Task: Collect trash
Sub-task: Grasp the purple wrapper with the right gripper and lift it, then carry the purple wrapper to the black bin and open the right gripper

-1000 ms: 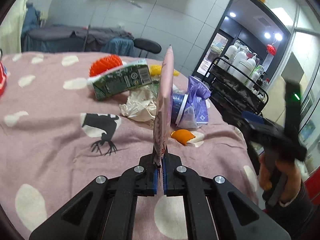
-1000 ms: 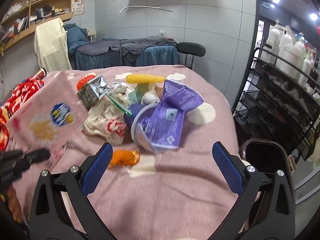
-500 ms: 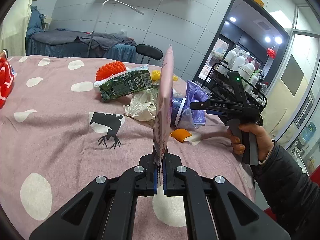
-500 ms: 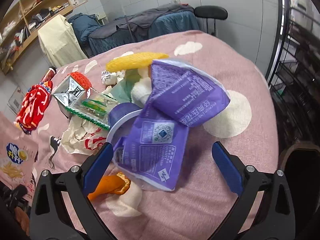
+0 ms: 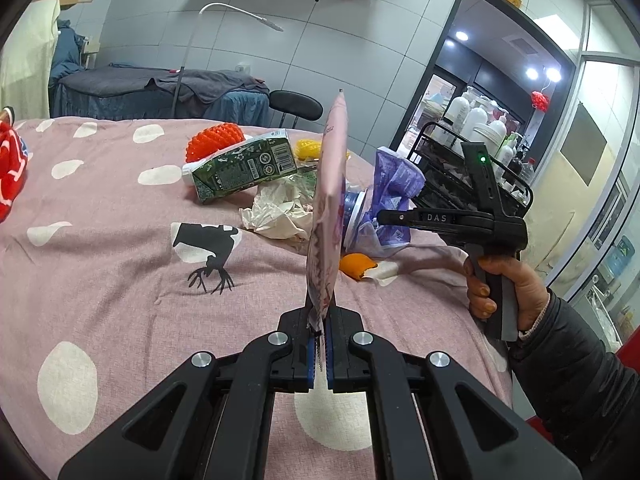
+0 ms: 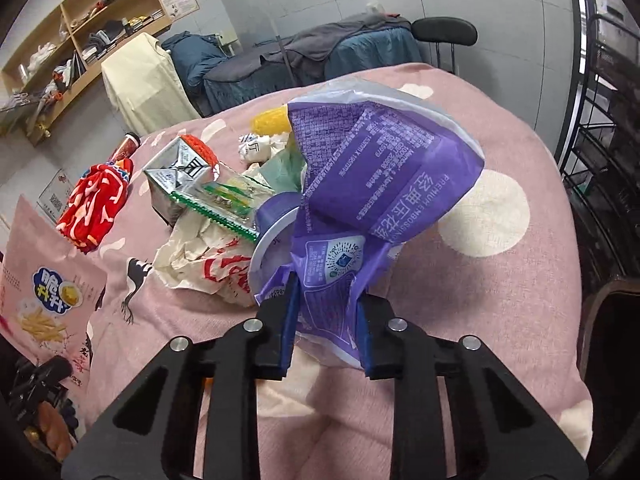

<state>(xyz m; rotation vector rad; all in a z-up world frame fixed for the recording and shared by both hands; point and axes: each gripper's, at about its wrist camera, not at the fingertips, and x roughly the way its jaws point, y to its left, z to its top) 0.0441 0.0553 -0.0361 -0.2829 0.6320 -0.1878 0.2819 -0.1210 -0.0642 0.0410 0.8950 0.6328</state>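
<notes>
Now, beside the crumpled white paper wrapper (image 6: pixel 192 256) on the pink spotted bedcover (image 6: pixel 500 292), the right gripper (image 6: pixel 326 320), wide open a moment ago, closes its jaws around the purple plastic tissue pack (image 6: pixel 372 184), readying it for lifting, while the left gripper (image 5: pixel 319 350) stays clamped on the flat pink snack bag (image 5: pixel 330 200).

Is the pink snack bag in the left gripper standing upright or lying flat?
Upright. The left gripper is shut on the bottom edge of the pink snack bag, which rises edge-on above the bedspread.
</notes>
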